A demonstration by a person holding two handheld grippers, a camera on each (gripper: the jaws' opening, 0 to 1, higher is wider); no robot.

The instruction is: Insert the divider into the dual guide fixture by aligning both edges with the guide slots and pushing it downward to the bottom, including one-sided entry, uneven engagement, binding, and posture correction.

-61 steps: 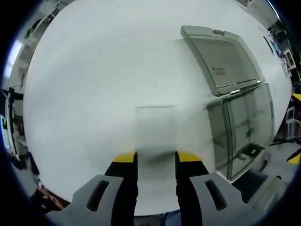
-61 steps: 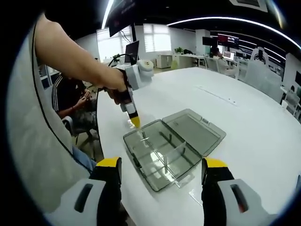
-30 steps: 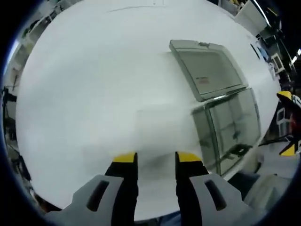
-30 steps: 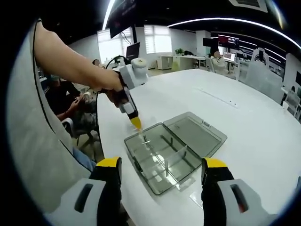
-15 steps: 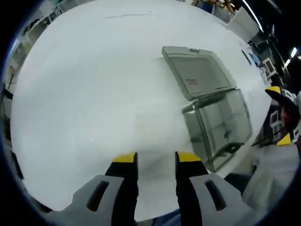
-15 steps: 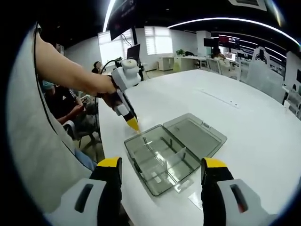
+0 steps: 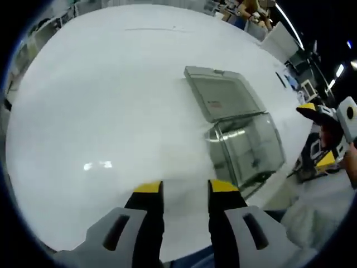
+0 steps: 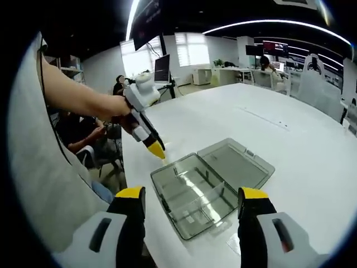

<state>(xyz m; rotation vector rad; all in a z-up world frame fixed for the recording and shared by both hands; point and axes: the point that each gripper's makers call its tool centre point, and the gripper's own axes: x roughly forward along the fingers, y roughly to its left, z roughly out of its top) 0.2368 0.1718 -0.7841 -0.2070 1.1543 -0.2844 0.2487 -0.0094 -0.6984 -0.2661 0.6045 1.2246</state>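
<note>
- Since two seconds ago, the left gripper [image 8: 158, 151] has lifted away from the box [image 8: 192, 195], jaws nearly closed on a faint clear divider [image 7: 181, 162].
- Right gripper [image 8: 189, 207], jaws released, hangs above the box; insertion not begun.

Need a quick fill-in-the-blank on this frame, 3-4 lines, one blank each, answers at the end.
1. The lid of the grey box lies ____ on the table.
2. The table top is ____ in colour.
3. The jaw tips of the left gripper are ____ in colour.
4. The right gripper has its jaws spread ____ apart, with nothing between them.

Answers: open; white; yellow; wide
</note>
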